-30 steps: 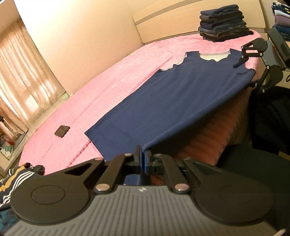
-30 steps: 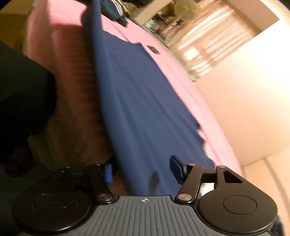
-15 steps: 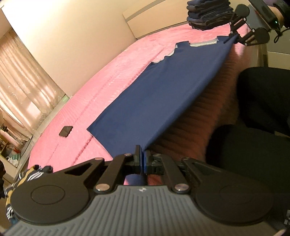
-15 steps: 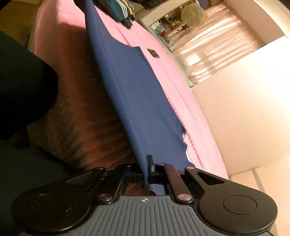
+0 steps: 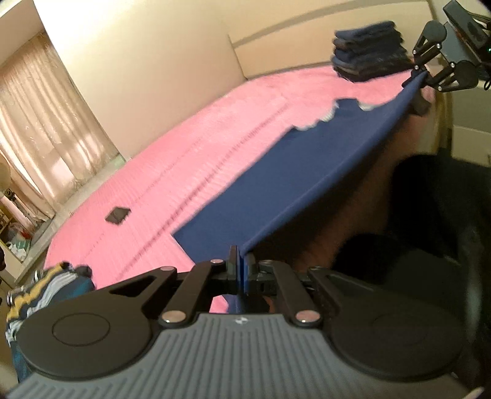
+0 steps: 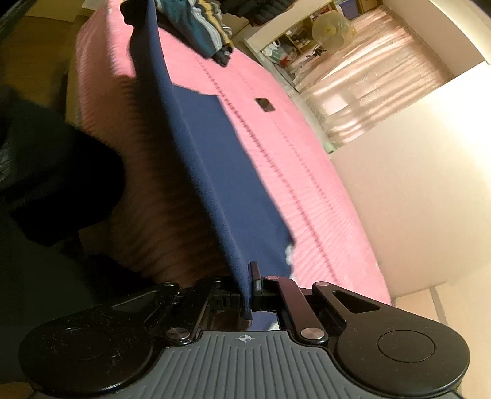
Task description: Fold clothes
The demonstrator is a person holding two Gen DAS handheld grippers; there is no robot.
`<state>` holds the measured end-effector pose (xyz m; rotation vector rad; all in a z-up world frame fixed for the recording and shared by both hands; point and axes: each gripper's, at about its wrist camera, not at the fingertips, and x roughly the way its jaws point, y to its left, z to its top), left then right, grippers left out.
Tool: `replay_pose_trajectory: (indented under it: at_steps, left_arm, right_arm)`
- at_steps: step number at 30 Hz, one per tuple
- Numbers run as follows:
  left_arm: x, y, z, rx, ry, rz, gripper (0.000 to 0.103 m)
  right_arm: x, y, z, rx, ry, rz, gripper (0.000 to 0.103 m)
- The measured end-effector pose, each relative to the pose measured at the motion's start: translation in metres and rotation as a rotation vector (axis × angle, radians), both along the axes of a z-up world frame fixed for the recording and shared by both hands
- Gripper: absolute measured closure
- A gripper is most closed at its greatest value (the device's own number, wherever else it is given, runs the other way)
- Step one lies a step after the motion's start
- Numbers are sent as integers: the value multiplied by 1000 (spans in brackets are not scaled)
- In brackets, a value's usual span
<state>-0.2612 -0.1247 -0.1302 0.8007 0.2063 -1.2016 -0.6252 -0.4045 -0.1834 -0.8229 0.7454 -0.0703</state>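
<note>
A navy blue shirt (image 5: 291,172) lies partly on the pink bed (image 5: 184,153), its near edge lifted and stretched taut between both grippers. My left gripper (image 5: 242,270) is shut on the shirt's hem-end corner. My right gripper (image 6: 248,285) is shut on the shirt's neck-end edge; it also shows in the left wrist view (image 5: 422,73) at the far right. The shirt also shows in the right wrist view (image 6: 221,172), running away toward the left gripper (image 6: 135,18). The white collar trim (image 5: 325,118) rests on the bed.
A stack of folded dark clothes (image 5: 368,52) sits at the bed's head by the headboard. A small black device (image 5: 117,214) lies on the bed. A heap of striped clothes (image 5: 40,291) lies at the bed's foot. Curtains and a fan stand beyond the bed.
My right gripper closed on the shirt's edge. Both grippers have since lifted that edge off the bed's side, pulling it taut and higher.
</note>
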Motion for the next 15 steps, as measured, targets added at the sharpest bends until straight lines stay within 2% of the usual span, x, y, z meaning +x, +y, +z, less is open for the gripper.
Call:
replay_pose_trajectory:
  at_steps: [5,8,11,15]
  left_arm:
    - [80,-75,17,-5,36,18,101]
    - [137,-122,13,23,80,42,101]
    - [195,-174,-12,103,159,68,101]
    - [246,-225,-73,231,223,96,101]
  right_arm:
    - [87,-64,28,35,56,22,102]
    - [150,-110,28,82,118,14,102]
    - [209,-158,4,154,200,-24,102]
    - [266,-217,-50,242,308,-118,102]
